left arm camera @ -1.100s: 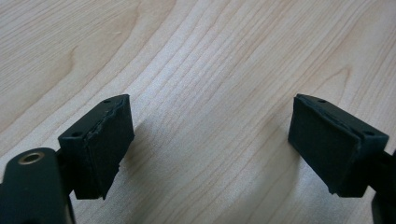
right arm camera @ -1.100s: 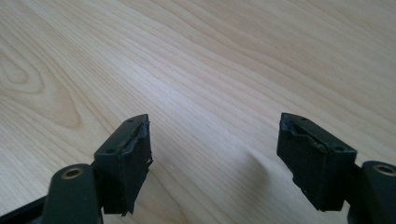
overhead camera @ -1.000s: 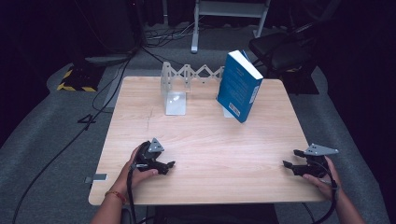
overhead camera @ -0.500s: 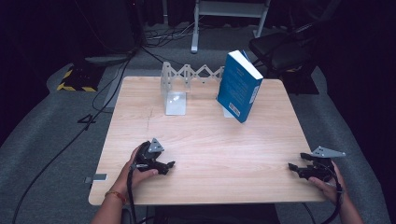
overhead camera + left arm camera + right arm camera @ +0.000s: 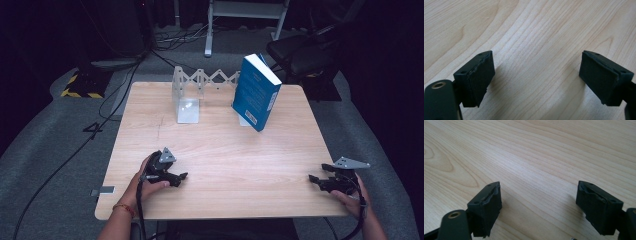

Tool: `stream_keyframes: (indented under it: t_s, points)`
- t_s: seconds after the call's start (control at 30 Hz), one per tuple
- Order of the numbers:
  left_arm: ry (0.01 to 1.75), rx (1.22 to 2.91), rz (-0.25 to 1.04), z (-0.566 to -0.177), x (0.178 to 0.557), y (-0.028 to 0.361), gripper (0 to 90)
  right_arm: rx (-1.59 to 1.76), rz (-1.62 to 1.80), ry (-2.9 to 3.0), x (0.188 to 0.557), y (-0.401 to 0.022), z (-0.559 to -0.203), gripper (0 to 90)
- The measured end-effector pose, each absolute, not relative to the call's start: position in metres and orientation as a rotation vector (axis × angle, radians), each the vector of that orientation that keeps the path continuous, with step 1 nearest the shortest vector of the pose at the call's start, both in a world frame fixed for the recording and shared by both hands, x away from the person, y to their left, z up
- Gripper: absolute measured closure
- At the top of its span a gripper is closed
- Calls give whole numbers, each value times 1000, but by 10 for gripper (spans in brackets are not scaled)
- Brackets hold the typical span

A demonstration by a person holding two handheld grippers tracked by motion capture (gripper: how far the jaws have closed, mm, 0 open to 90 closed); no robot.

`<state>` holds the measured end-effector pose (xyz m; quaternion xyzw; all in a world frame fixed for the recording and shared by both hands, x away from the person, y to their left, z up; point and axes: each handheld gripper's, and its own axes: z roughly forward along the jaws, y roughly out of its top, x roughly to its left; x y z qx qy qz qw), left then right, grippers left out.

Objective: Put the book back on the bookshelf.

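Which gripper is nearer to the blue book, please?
Right, narrowly. The right gripper sits near the table's front right edge, the left gripper front left; the blue book stands toward the back, right of centre.

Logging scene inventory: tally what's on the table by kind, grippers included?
Blue book, standing tilted: 1
Folding metal book rack: 1
Handheld grippers, left gripper and right gripper, both open and empty: 2
Total: 4

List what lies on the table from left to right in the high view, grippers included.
left gripper → white bookend → blue book → right gripper, all on the wooden table.
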<state>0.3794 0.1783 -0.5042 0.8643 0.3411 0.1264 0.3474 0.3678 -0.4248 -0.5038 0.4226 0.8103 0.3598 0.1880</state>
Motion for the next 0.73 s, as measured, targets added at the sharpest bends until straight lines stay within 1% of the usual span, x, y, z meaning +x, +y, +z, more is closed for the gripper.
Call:
stream_keyframes:
  t_s: [0.73]
  points:
    - [889, 2240, 330, -504, 380, 178, 130, 1199, 1007, 2270, 368, -425, -504, 205]
